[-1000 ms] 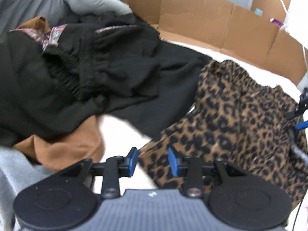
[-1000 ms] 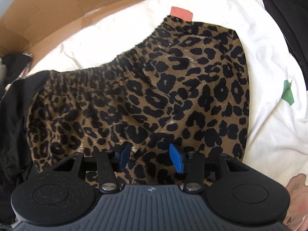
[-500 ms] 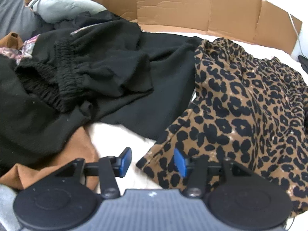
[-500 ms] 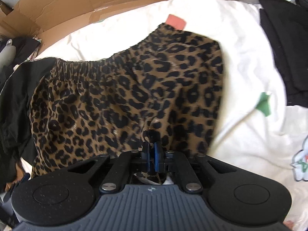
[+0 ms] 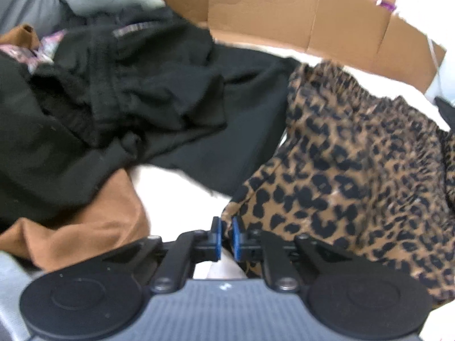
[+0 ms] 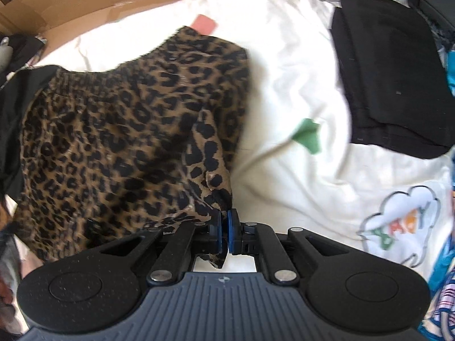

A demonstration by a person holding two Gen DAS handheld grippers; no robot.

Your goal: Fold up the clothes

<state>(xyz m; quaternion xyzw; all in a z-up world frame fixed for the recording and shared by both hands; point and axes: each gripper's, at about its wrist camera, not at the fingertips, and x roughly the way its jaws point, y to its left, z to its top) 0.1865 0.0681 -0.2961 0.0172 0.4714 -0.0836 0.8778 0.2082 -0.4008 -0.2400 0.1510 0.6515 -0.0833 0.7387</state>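
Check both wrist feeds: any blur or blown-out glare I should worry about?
Left wrist: whole frame motion-blurred, the crumpled black clothes pile smeared, white bedsheet overexposed. Right wrist: leopard-print fabric garment and green patch streaked, gripper body sharp. Both show fisheye bending at the edges.

Shorts (image 6: 119,130): tan w/ black leopard print. Bed sheet (image 6: 290,91): white, w/ green patch (image 6: 308,136) and pink patch (image 6: 203,24). Clothes pile (image 5: 113,99): black; garment (image 5: 93,221) beneath it rust-brown. Folded stack (image 6: 389,71): black. Cardboard wall (image 5: 284,8): brown. Gripper pads (image 5: 216,237): blue.
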